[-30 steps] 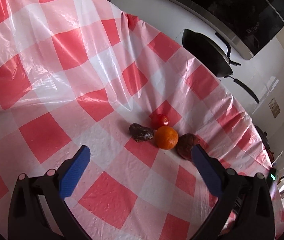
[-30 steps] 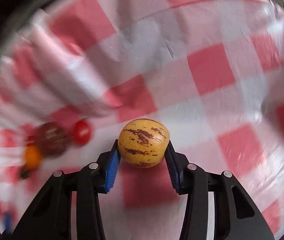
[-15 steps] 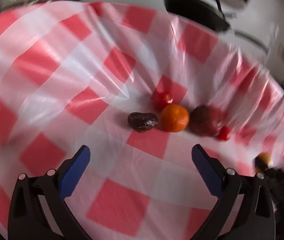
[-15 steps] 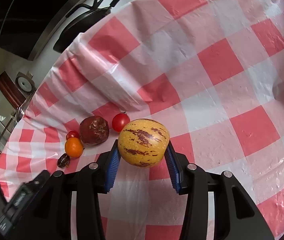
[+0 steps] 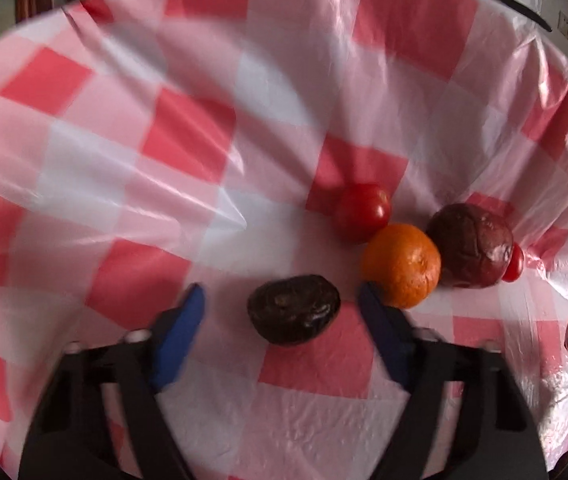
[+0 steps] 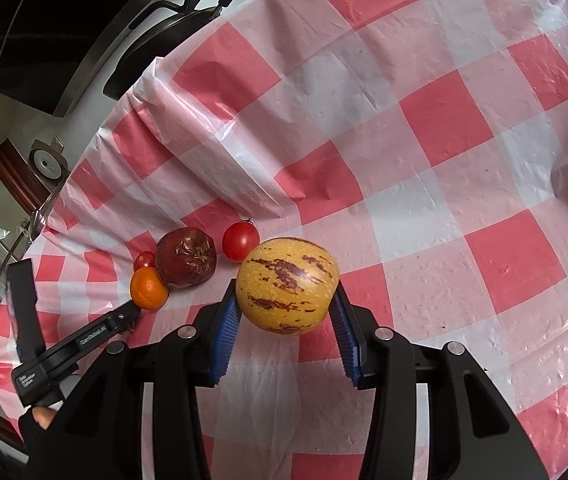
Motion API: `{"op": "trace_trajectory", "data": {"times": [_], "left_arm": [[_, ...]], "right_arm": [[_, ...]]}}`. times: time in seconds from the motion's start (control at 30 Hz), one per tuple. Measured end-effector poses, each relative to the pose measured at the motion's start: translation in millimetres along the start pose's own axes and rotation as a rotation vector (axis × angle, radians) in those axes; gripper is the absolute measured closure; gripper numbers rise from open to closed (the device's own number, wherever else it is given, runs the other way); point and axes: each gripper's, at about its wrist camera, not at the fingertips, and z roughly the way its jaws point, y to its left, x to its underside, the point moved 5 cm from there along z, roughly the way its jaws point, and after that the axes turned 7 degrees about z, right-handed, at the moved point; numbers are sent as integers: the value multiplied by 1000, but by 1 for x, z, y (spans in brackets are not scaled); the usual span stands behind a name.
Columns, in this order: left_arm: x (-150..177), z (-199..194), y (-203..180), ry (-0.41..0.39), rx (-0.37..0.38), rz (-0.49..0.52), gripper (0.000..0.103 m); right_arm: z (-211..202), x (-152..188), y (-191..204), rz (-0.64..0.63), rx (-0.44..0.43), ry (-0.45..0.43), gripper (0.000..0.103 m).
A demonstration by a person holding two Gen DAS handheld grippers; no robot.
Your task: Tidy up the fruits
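Note:
A small dark wrinkled fruit (image 5: 294, 309) lies on the red-and-white checked cloth, between the blue pads of my open left gripper (image 5: 282, 304), which do not touch it. Behind it sit an orange (image 5: 401, 265), a red tomato (image 5: 361, 212), a dark red wrinkled fruit (image 5: 471, 245) and a small red tomato (image 5: 515, 266). My right gripper (image 6: 284, 312) is shut on a yellow melon with purple streaks (image 6: 287, 286), held above the cloth, right of the cluster: the orange (image 6: 148, 289), dark red fruit (image 6: 186, 257), tomato (image 6: 240, 241). The left gripper (image 6: 84, 334) shows at that view's left.
The checked cloth (image 6: 435, 128) is creased and folded behind the fruit. A black pan (image 6: 172, 28) sits on the white counter beyond the cloth's far edge. A round gauge-like object (image 6: 46, 164) stands at the far left.
My left gripper has moved forward and down, so the dark small fruit now lies between its pads. My right gripper has swung toward the fruit cluster with the melon and is now steady.

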Motion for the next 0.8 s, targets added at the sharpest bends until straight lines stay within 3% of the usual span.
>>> {"op": "trace_trajectory", "data": {"times": [0.1,0.17,0.2,0.4,0.57,0.7,0.8], "left_arm": [[2,-1,0,-5,-3,17,44],[4,-3,-2,-14,-3,27,58],[5,-4,-1,-17,0,28,59],[21,-45,-3,-117,55,-15,60],[67,-112,-24,-227,169,-49,60],[111,-143,-36,-256,257,-91,60],[120,-151,-43,-262,300,-109,60]], "right_arm": [[1,0,0,-2,2,3,59],[1,0,0,-1,2,2,59],[1,0,0,-1,2,2,59],[-1,1,0,-4,-5,0,59],[0,0,-1,-3,-9,0,59],[0,1,0,-4,-11,0,59],[0,1,0,-7,-13,2,59]]}}
